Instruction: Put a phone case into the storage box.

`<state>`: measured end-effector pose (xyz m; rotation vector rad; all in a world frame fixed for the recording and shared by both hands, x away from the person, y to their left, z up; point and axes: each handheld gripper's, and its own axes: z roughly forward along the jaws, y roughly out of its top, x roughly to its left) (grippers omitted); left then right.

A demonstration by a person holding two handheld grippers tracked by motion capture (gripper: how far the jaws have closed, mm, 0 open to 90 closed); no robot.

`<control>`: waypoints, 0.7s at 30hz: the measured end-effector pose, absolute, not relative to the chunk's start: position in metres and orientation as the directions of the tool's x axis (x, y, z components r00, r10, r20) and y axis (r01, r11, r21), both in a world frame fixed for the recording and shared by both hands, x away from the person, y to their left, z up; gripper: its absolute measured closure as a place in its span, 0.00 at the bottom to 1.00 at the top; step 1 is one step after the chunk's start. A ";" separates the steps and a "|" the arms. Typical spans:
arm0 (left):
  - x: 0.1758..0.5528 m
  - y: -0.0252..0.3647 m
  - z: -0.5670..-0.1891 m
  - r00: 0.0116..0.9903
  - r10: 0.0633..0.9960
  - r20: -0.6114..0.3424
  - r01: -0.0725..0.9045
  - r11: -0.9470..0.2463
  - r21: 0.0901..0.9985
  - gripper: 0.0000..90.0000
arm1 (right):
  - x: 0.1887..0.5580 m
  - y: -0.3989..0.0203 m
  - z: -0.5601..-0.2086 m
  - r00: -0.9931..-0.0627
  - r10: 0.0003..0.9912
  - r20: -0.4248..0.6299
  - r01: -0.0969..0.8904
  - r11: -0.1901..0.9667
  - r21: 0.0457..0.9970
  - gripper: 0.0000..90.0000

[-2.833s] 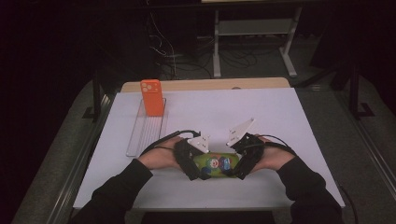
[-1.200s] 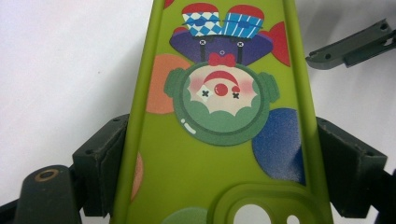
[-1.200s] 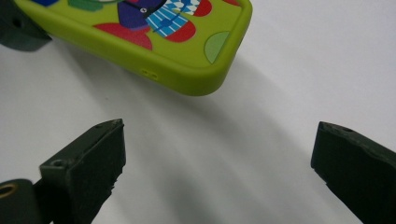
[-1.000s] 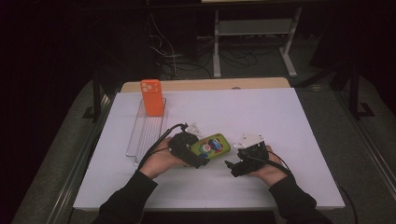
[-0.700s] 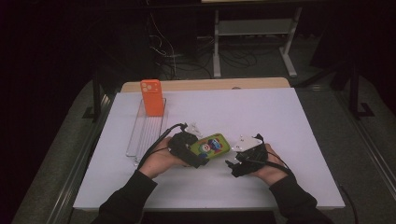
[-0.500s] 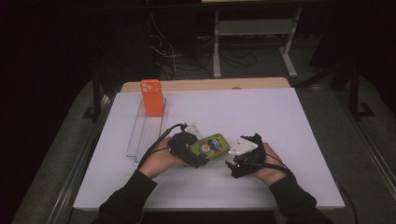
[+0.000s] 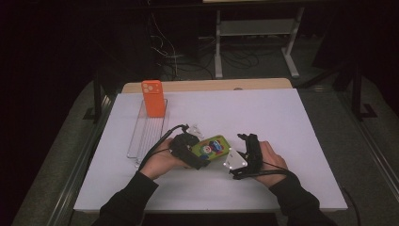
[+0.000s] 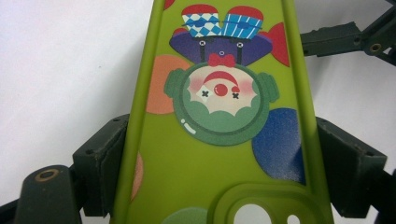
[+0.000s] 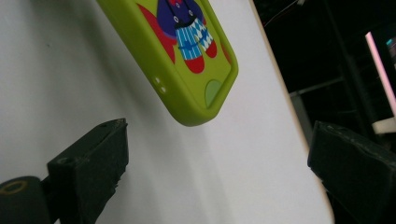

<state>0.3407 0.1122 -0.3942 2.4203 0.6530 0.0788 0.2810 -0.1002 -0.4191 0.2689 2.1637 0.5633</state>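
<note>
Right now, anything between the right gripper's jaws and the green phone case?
Nothing. In the right gripper view the open right gripper faces the green phone case across bare white table. The left gripper clamps the case.

A lime-green phone case of soft-looking plastic [image 8: 205,154] has a smooth, faintly satin surface with a flat printed cartoon clown in matt colours; its moulded edges look rubbery. The left gripper [image 8: 219,154] and right gripper [image 9: 219,168] have black jaws of matt hard plastic, slightly grainy, with small brass-coloured metal rivets. A pale metal plate on the right gripper catches a dull sheen. The white table top [image 7: 263,113] looks smooth and matt, like paper or laminate. An orange phone case [image 7: 153,98] looks smooth, matt plastic. It stands in a clear ribbed plastic tray [image 7: 141,139], glossy and see-through.
</note>
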 end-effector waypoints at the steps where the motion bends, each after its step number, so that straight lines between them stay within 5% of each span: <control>1: 0.341 0.112 -0.394 0.877 0.470 -0.100 0.434 -0.684 0.587 0.16 | 0.280 -0.099 -0.419 -0.590 0.363 -0.721 -0.030 0.883 0.469 0.05; 9: 0.342 0.113 -0.393 0.880 0.466 -0.094 0.428 -0.688 0.586 0.16 | 0.276 -0.092 -0.424 -0.519 0.224 -0.825 -0.121 0.936 0.330 0.06; 21: 0.342 0.114 -0.389 0.887 0.453 -0.092 0.417 -0.696 0.584 0.16 | 0.272 -0.082 -0.426 -0.455 0.181 -0.872 -0.170 0.944 0.284 0.13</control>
